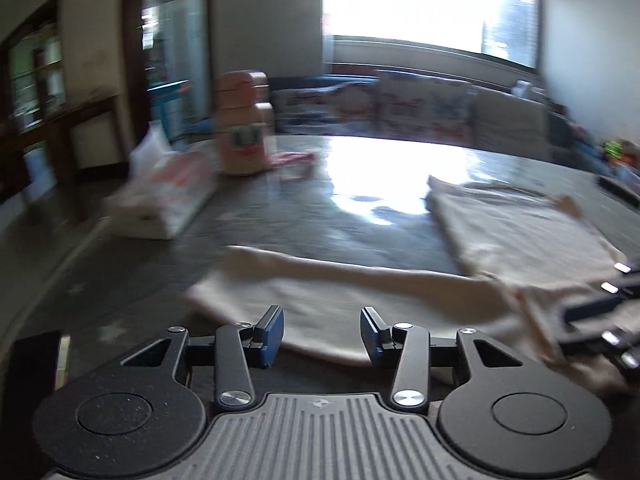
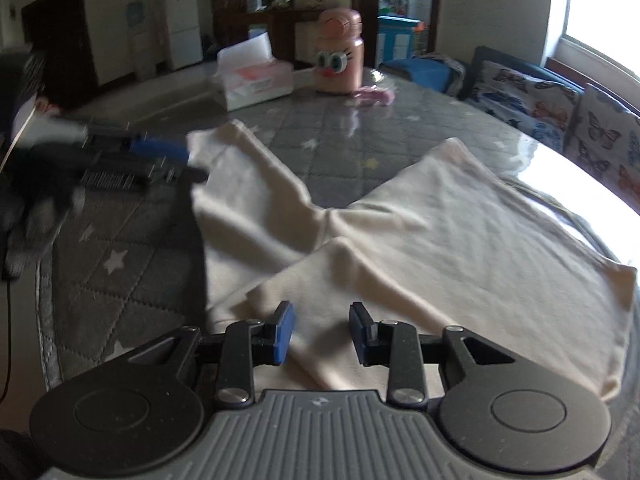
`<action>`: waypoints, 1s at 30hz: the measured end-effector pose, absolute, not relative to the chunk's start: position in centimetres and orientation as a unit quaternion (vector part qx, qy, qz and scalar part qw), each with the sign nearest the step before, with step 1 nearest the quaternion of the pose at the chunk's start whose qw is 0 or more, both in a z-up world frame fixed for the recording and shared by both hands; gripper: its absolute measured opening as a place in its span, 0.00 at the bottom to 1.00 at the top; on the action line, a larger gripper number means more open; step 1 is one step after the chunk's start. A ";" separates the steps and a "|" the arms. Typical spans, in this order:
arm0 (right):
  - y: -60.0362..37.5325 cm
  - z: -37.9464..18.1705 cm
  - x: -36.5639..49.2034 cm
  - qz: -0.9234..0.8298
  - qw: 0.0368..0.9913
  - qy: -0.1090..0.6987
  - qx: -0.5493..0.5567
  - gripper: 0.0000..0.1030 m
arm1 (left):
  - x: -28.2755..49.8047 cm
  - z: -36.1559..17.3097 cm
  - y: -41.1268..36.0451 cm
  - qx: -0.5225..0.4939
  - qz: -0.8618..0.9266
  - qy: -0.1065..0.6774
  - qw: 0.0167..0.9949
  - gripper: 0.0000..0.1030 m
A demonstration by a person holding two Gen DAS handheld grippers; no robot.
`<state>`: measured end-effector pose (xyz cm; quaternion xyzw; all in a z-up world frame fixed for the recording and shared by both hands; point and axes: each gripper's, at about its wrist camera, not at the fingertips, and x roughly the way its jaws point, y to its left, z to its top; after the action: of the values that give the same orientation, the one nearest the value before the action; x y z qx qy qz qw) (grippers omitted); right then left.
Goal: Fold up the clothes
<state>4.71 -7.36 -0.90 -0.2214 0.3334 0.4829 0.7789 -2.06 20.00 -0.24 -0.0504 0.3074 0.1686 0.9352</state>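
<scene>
A: Your right gripper hangs with jaws apart and nothing pinched; the cream-coloured soft cotton garment lies straight under it on the grey quilted star-print table cover; a folded flap of it runs from between your pads out toward eleven o'clock.

B: And your left gripper is released too, jaws parted, no cloth pressed between the blue pads; the cream cloth starts just past its tips at twelve o'clock.

A: Long axis, then; in the right wrist view the main body stretches from about ten o'clock to three o'clock, with a narrower limb, sleeve or leg I cannot say, reaching up to eleven.

B: That limb is the one your left hand sits beside; in the right view the left tool shows blurred at nine o'clock, right at the limb's end; so I judge the left is nearer that end, and the right is nearer the folded flap and the wide body.

A: Any writing, you ask? None readable; the pink plastic jar with cartoon eyes at twelve carries a face, no words; the white tissue pack with a pink printed panel at eleven has lettering too blurred to make out.
</scene>
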 end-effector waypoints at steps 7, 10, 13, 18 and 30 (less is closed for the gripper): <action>-7.9 -0.3 4.6 0.485 0.779 0.331 -0.217 0.30 | -1.1 -0.8 23.8 -0.087 0.247 0.310 0.914 0.47; -8.2 -0.2 4.7 0.484 0.781 0.334 -0.212 0.30 | -0.8 -1.1 24.7 -0.105 0.263 0.313 0.906 0.46; -8.6 0.1 4.6 0.486 0.781 0.332 -0.207 0.30 | -0.6 -1.6 25.5 -0.122 0.273 0.318 0.900 0.44; -9.2 0.5 4.8 0.482 0.787 0.332 -0.197 0.30 | -0.2 -1.7 26.0 -0.133 0.270 0.311 0.902 0.17; -12.9 1.3 5.7 0.448 0.812 0.338 -0.160 0.30 | -0.1 5.0 18.8 -0.100 0.162 0.224 0.956 0.05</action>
<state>5.68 -12.92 1.27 -0.1600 0.3383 0.4484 0.8117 -0.14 18.79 4.97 -0.1001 0.2240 0.1624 0.9557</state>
